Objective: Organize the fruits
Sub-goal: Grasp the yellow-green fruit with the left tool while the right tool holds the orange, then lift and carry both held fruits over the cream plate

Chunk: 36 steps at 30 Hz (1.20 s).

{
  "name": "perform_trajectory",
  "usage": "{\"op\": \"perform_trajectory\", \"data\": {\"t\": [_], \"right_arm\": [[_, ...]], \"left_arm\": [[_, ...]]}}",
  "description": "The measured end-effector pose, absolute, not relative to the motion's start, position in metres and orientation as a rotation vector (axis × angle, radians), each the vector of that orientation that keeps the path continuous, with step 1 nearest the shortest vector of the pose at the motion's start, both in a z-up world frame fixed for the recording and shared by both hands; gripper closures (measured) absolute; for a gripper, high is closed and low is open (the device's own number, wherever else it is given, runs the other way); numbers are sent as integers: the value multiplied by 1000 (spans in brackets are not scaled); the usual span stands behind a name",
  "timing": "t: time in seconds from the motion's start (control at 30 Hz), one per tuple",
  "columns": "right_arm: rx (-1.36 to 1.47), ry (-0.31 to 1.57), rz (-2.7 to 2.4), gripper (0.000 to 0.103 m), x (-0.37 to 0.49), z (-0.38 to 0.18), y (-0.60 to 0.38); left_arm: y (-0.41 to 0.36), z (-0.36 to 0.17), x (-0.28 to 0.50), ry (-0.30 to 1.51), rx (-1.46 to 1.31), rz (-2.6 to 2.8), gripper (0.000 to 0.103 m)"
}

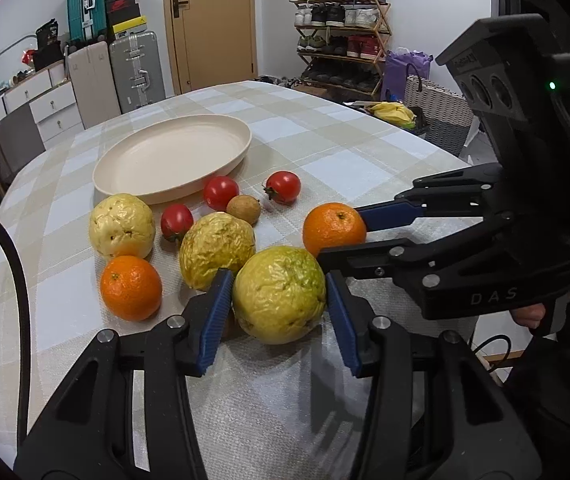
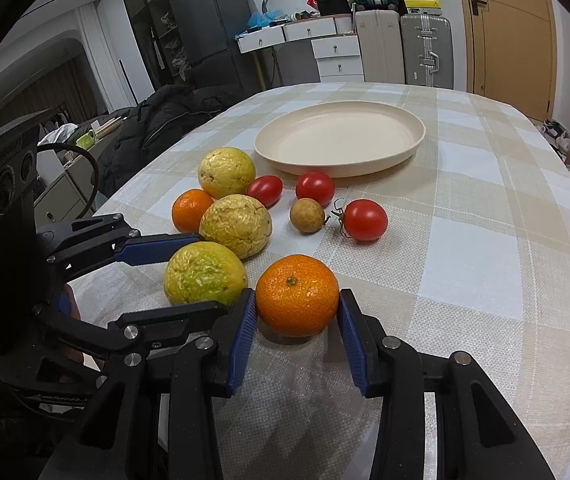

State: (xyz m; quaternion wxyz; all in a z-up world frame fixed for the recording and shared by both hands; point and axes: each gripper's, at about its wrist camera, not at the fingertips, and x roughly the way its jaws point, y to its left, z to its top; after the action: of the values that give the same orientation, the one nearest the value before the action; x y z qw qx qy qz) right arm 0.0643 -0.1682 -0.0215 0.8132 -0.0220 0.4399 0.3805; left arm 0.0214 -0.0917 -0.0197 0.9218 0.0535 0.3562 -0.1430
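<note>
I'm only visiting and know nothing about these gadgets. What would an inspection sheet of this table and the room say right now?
Surface: table under a checked cloth.
Job's things: empty cream plate; three wrinkled yellow fruits, two oranges, three tomatoes and a small brown fruit lie loose in front of it.
Clutter: nothing seen on the table.
Grippers: left gripper has its pads on the greenish yellow fruit; right gripper grips the near orange.
Cables: black cable at the left edge.
Surroundings: suitcases, drawers, door, shoe rack.

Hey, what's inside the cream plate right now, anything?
Nothing: the cream plate shows only a bare inner surface in both views. All the fruit lies on the tablecloth in front of it. What lies under the plate is covered.
</note>
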Motion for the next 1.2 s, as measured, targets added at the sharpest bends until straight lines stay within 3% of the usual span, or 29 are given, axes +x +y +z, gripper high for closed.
{"op": "perform_trajectory", "data": {"t": [1.2], "right_arm": [[39, 806, 761, 61, 78, 4, -180]], "left_arm": [[-9, 31, 21, 573, -104, -109, 58]]}}
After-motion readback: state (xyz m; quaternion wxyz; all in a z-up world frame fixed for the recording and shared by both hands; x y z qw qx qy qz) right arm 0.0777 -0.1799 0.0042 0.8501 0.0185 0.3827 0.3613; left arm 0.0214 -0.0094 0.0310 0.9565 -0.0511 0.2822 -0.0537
